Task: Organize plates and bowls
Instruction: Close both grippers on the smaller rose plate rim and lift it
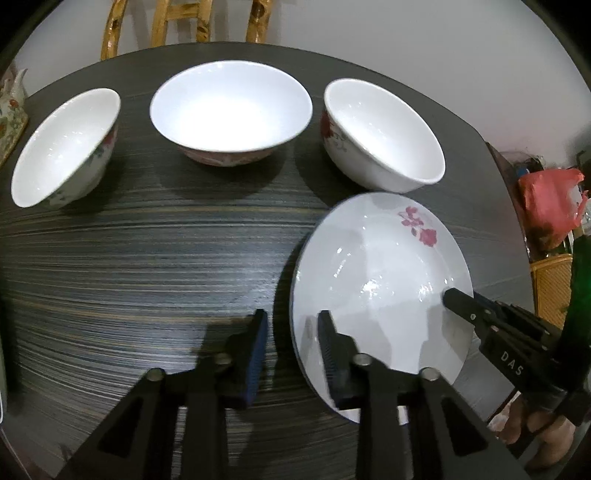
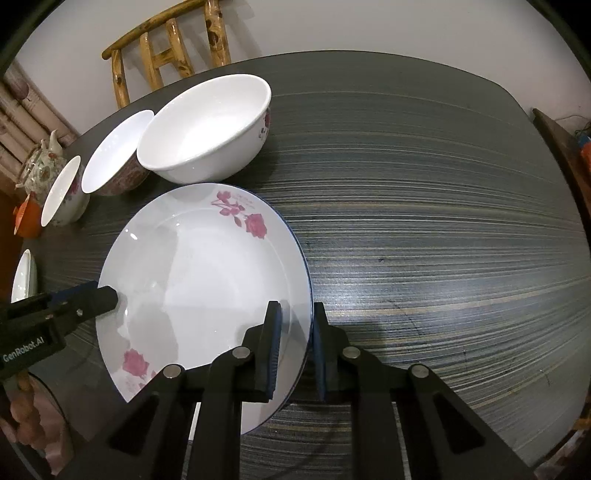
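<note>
A white plate with red roses (image 1: 380,280) (image 2: 207,273) lies on the dark striped table (image 1: 147,258) (image 2: 424,221). My left gripper (image 1: 291,350) straddles its left rim, one finger over the plate and one outside, with a gap on both sides. My right gripper (image 2: 295,347) straddles its right rim, jaws close around the edge. Each gripper also shows in the other view, the right one (image 1: 465,302) and the left one (image 2: 99,295). Three white bowls stand in a row behind: left (image 1: 66,147), middle (image 1: 231,110), right (image 1: 384,136) (image 2: 207,129).
A wooden chair (image 1: 184,26) (image 2: 170,55) stands behind the table. A floral teapot (image 2: 40,166) and an orange object (image 2: 27,219) sit at the far left. Another white dish (image 2: 24,275) lies at the left edge. A red bag (image 1: 550,203) sits beyond the right table edge.
</note>
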`<act>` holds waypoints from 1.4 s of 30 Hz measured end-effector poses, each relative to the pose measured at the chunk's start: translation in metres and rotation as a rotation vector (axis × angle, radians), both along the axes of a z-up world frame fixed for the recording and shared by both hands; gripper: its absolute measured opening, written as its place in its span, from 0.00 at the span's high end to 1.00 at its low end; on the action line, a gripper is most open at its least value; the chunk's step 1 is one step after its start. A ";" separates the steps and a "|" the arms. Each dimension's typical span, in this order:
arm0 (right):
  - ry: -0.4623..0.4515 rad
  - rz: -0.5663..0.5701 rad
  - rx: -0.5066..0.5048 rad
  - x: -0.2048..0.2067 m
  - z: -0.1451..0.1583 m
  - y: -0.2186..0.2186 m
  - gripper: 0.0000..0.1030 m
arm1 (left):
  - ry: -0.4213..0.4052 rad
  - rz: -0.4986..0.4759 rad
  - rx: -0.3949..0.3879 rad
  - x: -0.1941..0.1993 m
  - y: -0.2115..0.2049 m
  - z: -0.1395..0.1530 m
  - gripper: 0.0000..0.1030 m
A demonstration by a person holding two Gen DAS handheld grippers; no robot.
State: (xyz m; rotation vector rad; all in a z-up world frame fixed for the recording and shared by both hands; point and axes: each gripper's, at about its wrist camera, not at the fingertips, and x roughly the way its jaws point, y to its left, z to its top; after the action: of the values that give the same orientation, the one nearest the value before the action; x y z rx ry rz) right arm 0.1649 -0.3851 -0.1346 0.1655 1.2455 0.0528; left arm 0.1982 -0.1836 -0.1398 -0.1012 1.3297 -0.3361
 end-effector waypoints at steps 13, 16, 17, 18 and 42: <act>-0.009 0.022 -0.008 -0.009 0.001 0.012 0.86 | -0.010 -0.017 0.014 -0.008 0.007 0.001 0.90; -0.004 0.019 -0.004 -0.013 0.001 0.017 0.86 | -0.010 -0.018 0.021 -0.012 0.014 0.002 0.90; -0.004 0.018 -0.003 -0.013 0.001 0.019 0.86 | -0.011 -0.017 0.022 -0.013 0.019 0.002 0.90; -0.004 0.017 -0.001 -0.014 0.001 0.020 0.86 | -0.011 -0.015 0.023 -0.015 0.022 0.002 0.90; -0.008 0.088 -0.013 -0.025 0.019 0.088 0.87 | -0.016 0.078 0.015 -0.032 0.093 0.017 0.89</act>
State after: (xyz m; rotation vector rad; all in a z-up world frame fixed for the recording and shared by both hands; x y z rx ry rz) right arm 0.1399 -0.2968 -0.1160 0.0989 1.2444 0.1208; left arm 0.1659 -0.0910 -0.1232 -0.1371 1.3088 -0.2599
